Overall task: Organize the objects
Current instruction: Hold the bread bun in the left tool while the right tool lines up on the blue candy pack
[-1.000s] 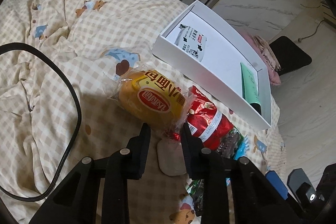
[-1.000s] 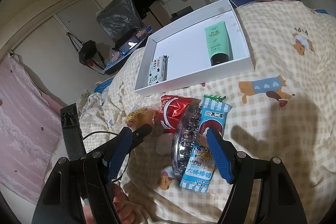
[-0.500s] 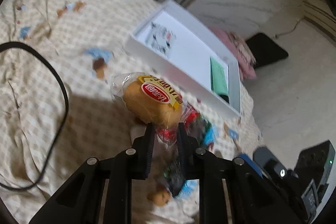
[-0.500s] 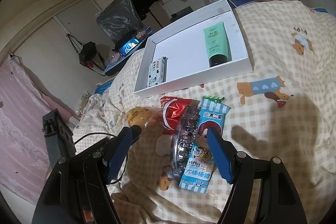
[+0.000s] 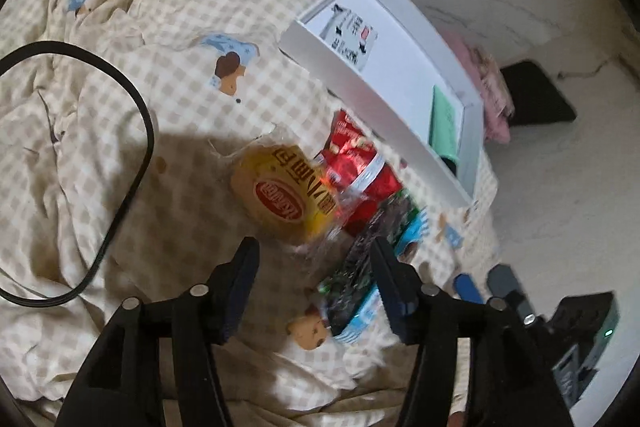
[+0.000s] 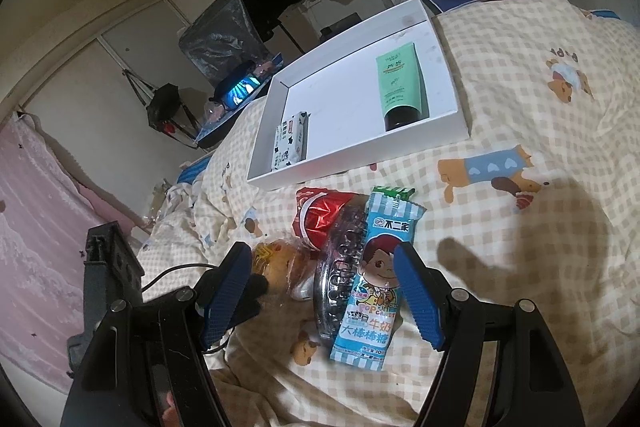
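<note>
Left gripper just been opening, now gaping above wrapped bread, nothing pinched. Right gripper standing spread around candy packet and hair clip, not pressing.

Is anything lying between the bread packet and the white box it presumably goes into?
Yes. The red snack bag lies between the bread packet and the near wall of the white box, touching the packet. The left gripper, its jaws just opened, stands over the packet without pressing it.
</note>
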`<state>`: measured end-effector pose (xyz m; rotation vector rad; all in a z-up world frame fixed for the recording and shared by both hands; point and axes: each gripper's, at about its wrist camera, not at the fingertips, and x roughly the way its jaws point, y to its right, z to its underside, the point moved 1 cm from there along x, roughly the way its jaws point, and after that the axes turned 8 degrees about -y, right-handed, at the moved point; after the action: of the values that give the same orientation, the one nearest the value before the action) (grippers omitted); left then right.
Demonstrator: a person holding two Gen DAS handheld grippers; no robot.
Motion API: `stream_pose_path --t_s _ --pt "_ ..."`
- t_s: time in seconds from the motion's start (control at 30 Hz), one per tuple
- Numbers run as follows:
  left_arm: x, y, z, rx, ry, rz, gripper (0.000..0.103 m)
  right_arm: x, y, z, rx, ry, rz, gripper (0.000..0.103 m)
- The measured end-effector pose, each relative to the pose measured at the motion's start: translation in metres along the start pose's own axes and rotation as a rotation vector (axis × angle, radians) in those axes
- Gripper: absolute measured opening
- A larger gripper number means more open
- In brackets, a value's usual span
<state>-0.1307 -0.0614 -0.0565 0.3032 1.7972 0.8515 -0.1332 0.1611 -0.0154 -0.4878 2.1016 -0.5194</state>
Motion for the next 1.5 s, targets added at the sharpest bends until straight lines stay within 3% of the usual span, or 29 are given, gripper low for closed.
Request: stream_pose_path --t_s 0.27,0.53,0.63,0.77,1.03,1.23,1.5 --pt "-0.001 -0.019 -0.01 -0.067 0.1 0.035 0.065 0.0 -0.002 0.001 -0.003 -0.001 0.005 0.075" --pt "0.017 -0.02 -0.013 -0.061 0.061 0.026 0.065 0.003 -0.003 0.001 -0.013 -0.012 0.011 0.075" --pt "0.016 -0.021 -0.012 -0.046 0.069 0.013 0.056 0.005 -0.002 0.002 -0.011 -0.017 0.015 0.075" --pt "0.01 -0.021 -0.012 -0.042 0.095 0.038 0.055 0.007 -0.001 0.002 -0.006 -0.025 0.016 0.075" --pt "-0.035 -0.001 0.001 0.085 0.283 0.107 0.054 0.007 0.0 0.002 0.003 -0.025 0.022 0.075" --pt "-0.042 0.016 0.005 0.168 0.327 0.135 0.054 0.009 0.004 0.002 0.018 -0.038 0.033 0.075" --pt "-0.044 0.028 0.011 0.232 0.375 0.077 0.053 0.013 0.006 0.003 0.027 -0.055 0.042 0.075"
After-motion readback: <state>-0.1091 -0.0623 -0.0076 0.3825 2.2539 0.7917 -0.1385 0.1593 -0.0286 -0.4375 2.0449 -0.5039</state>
